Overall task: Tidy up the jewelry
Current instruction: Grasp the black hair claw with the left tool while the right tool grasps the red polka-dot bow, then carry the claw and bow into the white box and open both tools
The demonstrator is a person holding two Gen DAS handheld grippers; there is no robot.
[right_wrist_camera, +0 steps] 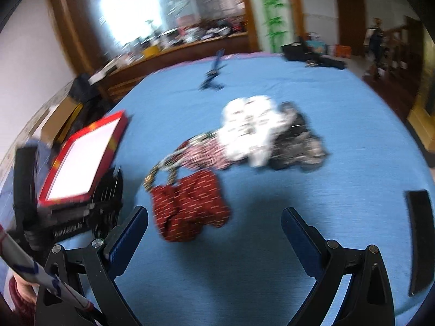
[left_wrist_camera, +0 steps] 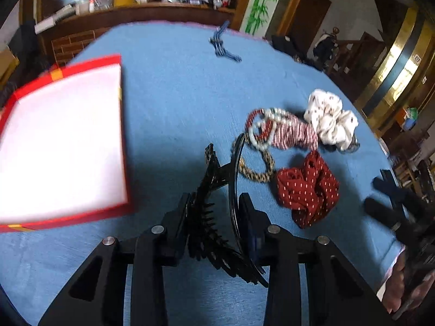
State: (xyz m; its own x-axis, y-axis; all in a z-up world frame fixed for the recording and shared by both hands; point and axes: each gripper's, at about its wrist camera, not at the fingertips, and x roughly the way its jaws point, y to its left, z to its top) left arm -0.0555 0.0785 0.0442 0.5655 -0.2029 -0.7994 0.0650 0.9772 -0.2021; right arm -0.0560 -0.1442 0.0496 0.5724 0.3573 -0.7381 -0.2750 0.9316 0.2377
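My left gripper (left_wrist_camera: 214, 214) is shut on a black toothed hair clip (left_wrist_camera: 206, 190); a thin black curved band (left_wrist_camera: 233, 179) is also caught against its right finger. A red box with a white lining (left_wrist_camera: 59, 146) lies to its left. To the right lies a pile: a red dotted scrunchie (left_wrist_camera: 307, 187), a leopard-print band (left_wrist_camera: 258, 174), bead bracelets (left_wrist_camera: 261, 127), a striped scrunchie (left_wrist_camera: 293, 133) and a white scrunchie (left_wrist_camera: 331, 119). My right gripper (right_wrist_camera: 214, 214) is open just above the blue cloth, with the red dotted scrunchie (right_wrist_camera: 190, 206) lying just ahead of its left finger.
A blue cloth (left_wrist_camera: 176, 95) covers the round table. Blue clips (left_wrist_camera: 223, 46) lie near the far edge. A dark patterned scrunchie (right_wrist_camera: 299, 144) sits behind the white one, and a black strip (right_wrist_camera: 420, 239) lies at the right. A cluttered wooden counter stands beyond.
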